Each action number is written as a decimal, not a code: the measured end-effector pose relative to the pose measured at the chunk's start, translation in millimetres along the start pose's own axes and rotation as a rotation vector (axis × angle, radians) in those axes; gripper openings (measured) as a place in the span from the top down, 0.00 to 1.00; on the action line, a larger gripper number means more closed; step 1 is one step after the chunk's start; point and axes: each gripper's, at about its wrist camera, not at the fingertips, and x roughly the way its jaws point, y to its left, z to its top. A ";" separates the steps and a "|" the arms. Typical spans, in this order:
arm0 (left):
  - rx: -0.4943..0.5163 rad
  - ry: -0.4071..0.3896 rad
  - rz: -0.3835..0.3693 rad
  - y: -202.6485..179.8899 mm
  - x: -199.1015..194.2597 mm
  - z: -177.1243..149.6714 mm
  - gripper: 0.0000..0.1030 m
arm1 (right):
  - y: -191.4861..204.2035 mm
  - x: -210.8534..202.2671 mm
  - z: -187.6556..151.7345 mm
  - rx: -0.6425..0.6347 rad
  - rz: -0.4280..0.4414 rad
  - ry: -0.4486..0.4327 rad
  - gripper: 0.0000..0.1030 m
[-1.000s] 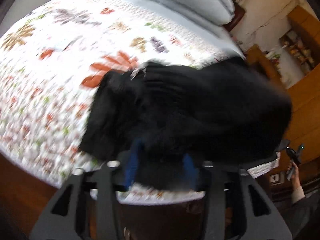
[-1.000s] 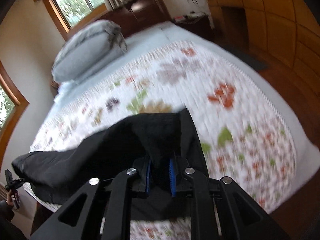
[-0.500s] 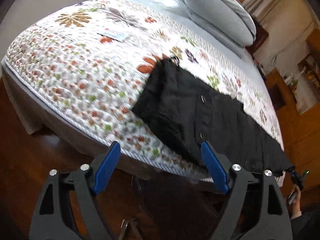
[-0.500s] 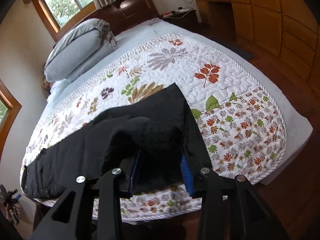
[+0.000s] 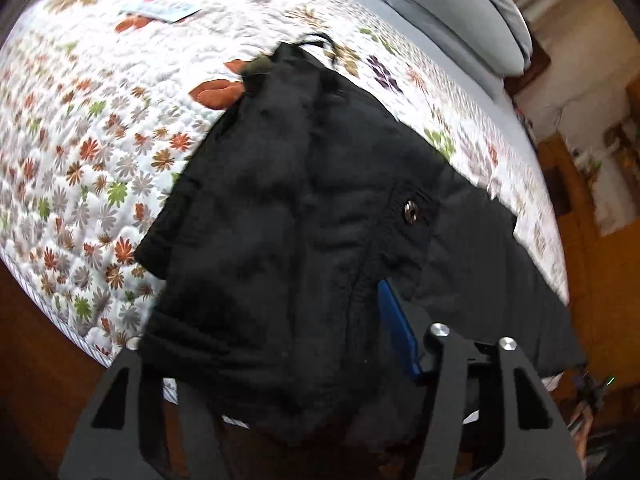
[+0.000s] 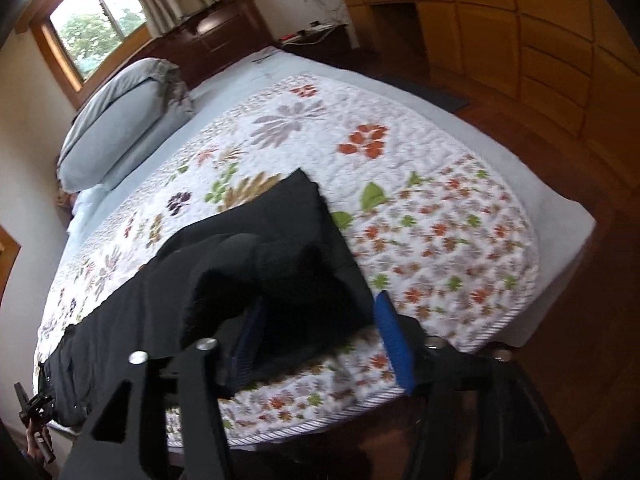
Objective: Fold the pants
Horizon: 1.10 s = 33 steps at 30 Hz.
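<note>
The left gripper (image 5: 276, 344) has just been closing; its jaws now grip a thick bunch of the black pants (image 5: 304, 208). The right gripper (image 6: 320, 336) has just been opening, its pads apart with pants cloth between them. The pants lie along the near edge of the flowered quilt (image 6: 400, 184). No writing is readable.

- The black pants (image 5: 304, 208) are lying along the near edge of the floral quilt (image 6: 420, 184), heaped up and blocking the way in right ahead of both grippers.
- Beyond the pants the quilt is lying flat and bare, giving free passage across the bed's middle.
- A grey pillow (image 6: 120, 120) is closing off the head end.
- A small card (image 5: 160, 10) is sitting far off on the quilt.
- Wooden floor (image 6: 560, 340) is lying open beside the bed.
</note>
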 end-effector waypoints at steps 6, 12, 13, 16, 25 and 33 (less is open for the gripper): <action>-0.051 -0.052 0.070 21.6 -47.1 -15.0 0.41 | -21.4 -4.1 -12.4 0.144 0.155 0.027 0.35; 0.014 -0.289 0.209 -7.5 -121.3 -27.4 0.25 | -5.1 4.2 -29.1 0.255 0.426 0.036 0.34; 0.050 -0.300 0.209 -21.3 -123.4 -27.3 0.18 | 0.7 7.1 -29.5 0.271 0.483 0.041 0.31; 0.180 -0.258 0.151 -76.0 -103.2 -26.8 0.15 | 11.7 15.6 -22.7 0.314 0.554 0.039 0.19; 0.486 -0.007 0.202 -137.9 8.0 -52.4 0.15 | 34.3 78.0 18.1 0.399 0.397 0.158 0.42; 0.466 0.064 0.234 -101.4 19.4 -43.8 0.15 | 75.1 77.0 50.1 0.287 0.555 0.111 0.83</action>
